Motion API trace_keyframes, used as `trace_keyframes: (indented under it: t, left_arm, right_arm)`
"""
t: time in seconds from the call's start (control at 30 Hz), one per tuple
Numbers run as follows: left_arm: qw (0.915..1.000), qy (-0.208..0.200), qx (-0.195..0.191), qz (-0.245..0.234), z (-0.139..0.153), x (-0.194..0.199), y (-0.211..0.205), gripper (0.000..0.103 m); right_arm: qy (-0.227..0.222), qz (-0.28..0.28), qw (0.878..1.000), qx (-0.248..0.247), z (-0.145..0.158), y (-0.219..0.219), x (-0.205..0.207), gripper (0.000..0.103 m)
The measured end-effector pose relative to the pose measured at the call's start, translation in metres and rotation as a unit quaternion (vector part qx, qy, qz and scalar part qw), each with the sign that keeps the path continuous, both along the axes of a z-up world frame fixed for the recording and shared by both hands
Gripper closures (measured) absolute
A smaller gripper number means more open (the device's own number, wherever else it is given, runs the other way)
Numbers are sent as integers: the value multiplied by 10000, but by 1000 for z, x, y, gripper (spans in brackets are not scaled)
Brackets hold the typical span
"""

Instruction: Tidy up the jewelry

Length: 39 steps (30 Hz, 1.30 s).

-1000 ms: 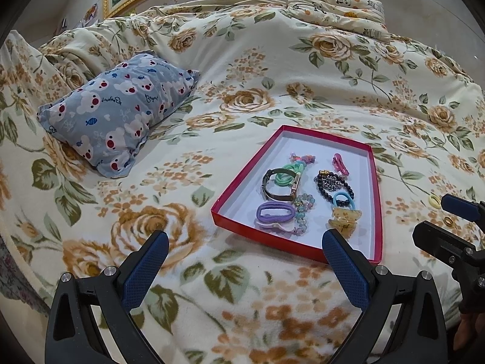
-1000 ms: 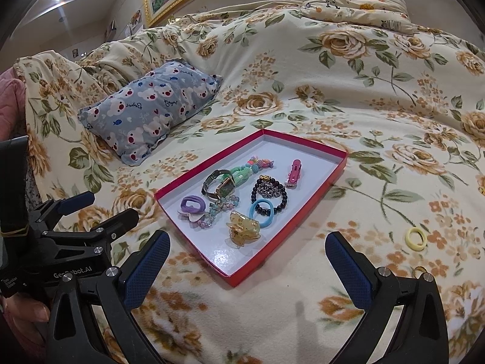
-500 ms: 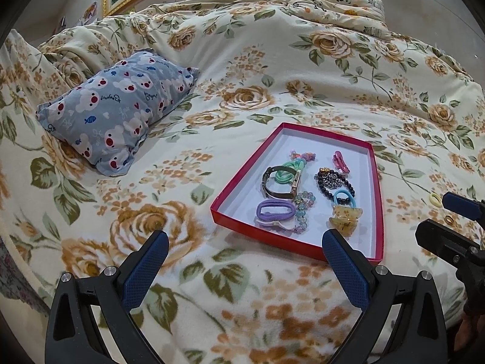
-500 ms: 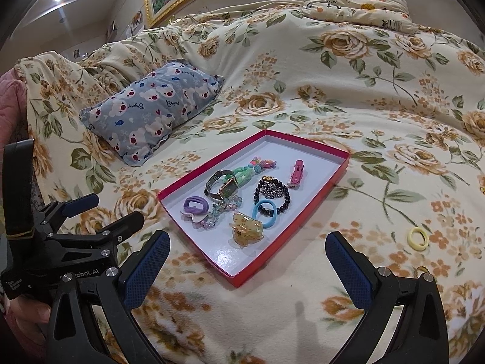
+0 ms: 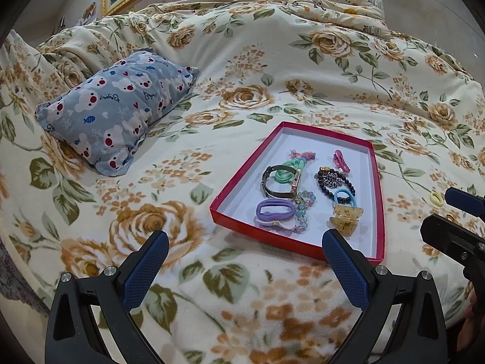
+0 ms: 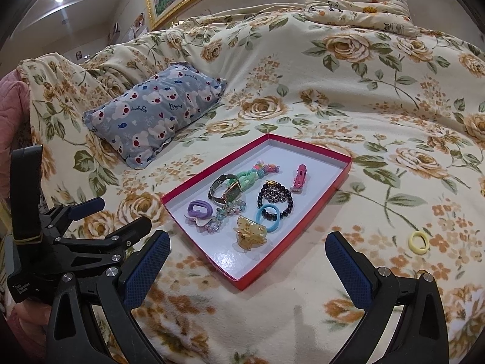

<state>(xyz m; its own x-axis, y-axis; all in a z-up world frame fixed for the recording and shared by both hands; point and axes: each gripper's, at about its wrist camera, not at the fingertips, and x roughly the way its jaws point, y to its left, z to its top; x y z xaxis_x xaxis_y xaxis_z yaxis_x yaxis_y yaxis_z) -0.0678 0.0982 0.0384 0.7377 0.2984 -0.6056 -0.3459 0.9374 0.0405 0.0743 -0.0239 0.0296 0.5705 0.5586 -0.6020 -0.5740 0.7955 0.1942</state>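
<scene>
Left wrist view: my left gripper (image 5: 244, 253) hangs spread and empty at lower centre. The shallow red cardboard tray (image 5: 242, 171), centre right, holds most of the jewelry. A small yellow hair ring (image 5: 436, 197) lies outside it on the floral fleece blanket (image 5: 212, 303), far right.

Right wrist view: my right gripper (image 6: 247, 254) is spread, holding nothing. The yellow hair ring (image 6: 418, 242) sits right of centre, well apart from the tray; approach from above and pinch across its rim. A small dark item just below it is possibly another ring. The grey bear-print pillow (image 6: 154, 115), upper left, obstructs nothing.
</scene>
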Motion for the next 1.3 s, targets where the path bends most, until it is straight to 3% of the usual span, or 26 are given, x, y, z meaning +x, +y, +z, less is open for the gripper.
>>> trace_keyframes:
  t: [1.3]
  left_arm:
    - [9999, 91, 12, -52, -5, 12, -3, 1]
  right_arm:
    - [117, 4, 9999, 36, -7, -1, 7, 0]
